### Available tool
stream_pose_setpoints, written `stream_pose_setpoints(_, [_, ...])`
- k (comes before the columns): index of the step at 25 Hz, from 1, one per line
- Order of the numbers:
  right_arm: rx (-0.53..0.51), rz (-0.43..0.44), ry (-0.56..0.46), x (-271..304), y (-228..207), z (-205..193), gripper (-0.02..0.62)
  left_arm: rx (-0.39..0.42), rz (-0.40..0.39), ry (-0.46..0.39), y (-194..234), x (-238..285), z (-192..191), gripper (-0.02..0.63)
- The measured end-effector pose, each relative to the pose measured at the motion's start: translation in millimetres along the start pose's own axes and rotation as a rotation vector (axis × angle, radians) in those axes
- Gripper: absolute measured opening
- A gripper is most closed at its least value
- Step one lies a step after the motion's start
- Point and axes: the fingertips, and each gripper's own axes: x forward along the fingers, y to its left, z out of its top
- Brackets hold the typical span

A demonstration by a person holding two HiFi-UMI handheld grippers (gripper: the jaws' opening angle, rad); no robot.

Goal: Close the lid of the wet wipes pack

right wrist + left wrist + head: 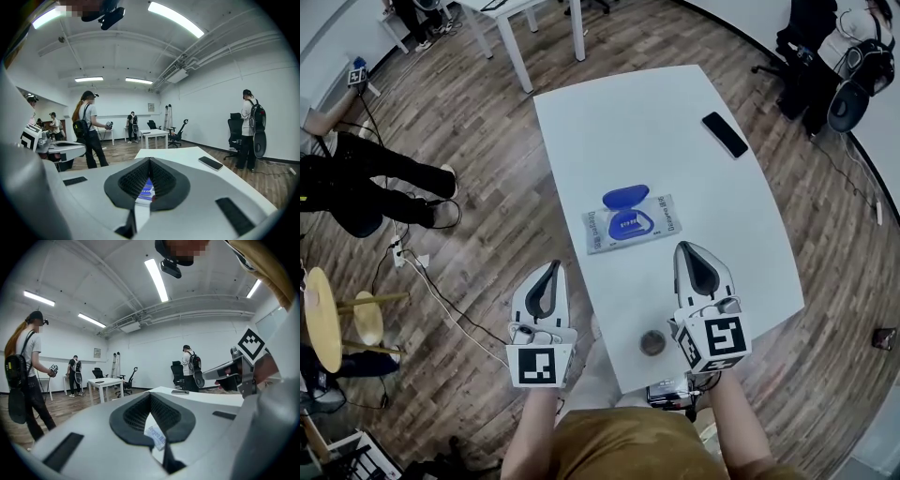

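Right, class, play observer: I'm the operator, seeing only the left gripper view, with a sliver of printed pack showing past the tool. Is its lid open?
Observer: Yes. The head view shows the blue lid flipped back past the far edge of the wet wipes pack.
Operator: Where's the right tool?
Observer: The right tool is over the near end of the table, short of the pack and apart from it.
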Motion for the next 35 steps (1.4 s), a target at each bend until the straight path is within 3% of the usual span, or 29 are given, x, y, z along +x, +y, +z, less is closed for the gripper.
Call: stream_pose_setpoints(35, [0.009, -0.029, 0.107, 85.7, -16.0, -37.2, 0.003, 0.028, -0.107, 0.081, 25.4, 113.4, -48.3, 0.006])
